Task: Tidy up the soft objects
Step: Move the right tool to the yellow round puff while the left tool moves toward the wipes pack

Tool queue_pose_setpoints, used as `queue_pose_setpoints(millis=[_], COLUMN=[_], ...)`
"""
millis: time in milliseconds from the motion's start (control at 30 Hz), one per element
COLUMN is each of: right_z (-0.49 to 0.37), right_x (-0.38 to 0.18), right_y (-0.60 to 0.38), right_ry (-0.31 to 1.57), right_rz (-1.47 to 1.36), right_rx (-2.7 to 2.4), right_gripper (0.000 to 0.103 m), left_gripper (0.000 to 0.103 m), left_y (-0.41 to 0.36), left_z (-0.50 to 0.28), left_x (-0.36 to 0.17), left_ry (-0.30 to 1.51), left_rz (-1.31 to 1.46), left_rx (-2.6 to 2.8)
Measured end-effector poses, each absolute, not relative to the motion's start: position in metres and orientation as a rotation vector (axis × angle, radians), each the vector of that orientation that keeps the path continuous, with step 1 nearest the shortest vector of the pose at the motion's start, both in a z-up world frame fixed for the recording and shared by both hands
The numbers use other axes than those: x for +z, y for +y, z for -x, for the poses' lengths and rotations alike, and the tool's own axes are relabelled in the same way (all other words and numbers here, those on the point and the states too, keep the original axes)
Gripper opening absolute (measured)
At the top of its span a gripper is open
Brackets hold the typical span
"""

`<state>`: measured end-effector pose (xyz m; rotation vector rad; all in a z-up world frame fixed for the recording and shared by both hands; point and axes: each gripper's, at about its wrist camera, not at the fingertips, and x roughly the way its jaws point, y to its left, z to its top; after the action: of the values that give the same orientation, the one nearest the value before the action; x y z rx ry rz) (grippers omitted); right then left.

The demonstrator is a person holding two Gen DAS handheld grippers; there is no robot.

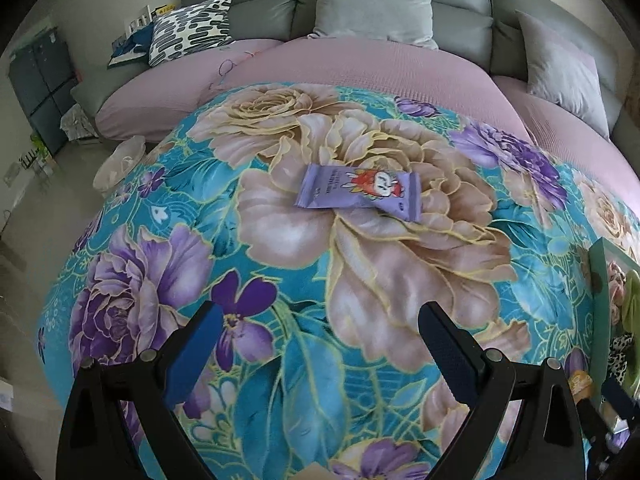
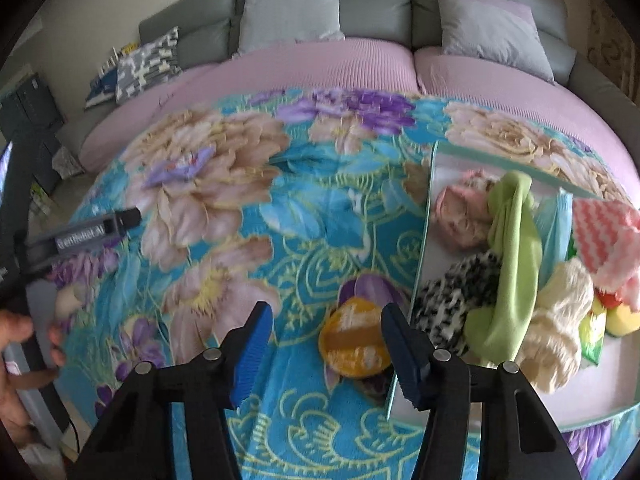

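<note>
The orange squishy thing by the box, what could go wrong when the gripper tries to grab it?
The orange pack lies right beside the box wall, so the open right gripper might bump the wall instead. The fluffy blanket could get pinched too. The box already looks crowded with the green cloth and others.

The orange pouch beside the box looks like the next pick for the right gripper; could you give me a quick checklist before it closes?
1. Right gripper open: ok, jaws spread.
2. Orange pouch between the fingers: not ok, it lies ahead of the tips and toward the right finger.
3. Pouch free of the box wall: cannot tell, its right edge sits close to the wall.
4. Room in the box: ok, bare floor shows near the front, beside the green cloth.
5. Left gripper out of the way: ok, open over the blanket, facing the purple packet.
</note>
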<state>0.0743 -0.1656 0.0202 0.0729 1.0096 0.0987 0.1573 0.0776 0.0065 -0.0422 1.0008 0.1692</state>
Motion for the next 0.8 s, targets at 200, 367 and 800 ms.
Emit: queue_pose_setpoints(millis=[200, 367, 800], right_z=[-0.073, -0.07, -0.071], right_x=[0.013, 0.003, -0.012], right_y=[-0.155, -0.146, -0.126], right_ry=[1.056, 1.108, 1.135], right_rz=[-0.006, 0.033, 0.321], right_rx=[0.08, 0.073, -0.04], right_gripper=[0.055, 0.047, 0.04], left_gripper=[0.098, 0.098, 0.098], left_y=[0.088, 0.092, 0.101], left_z=[-0.157, -0.158, -0.157], left_x=[0.005, 0.003, 0.0], left_ry=[1.001, 1.003, 1.009], left_rz=[0.081, 0.101, 0.139], left_rx=[0.161, 0.152, 0.153])
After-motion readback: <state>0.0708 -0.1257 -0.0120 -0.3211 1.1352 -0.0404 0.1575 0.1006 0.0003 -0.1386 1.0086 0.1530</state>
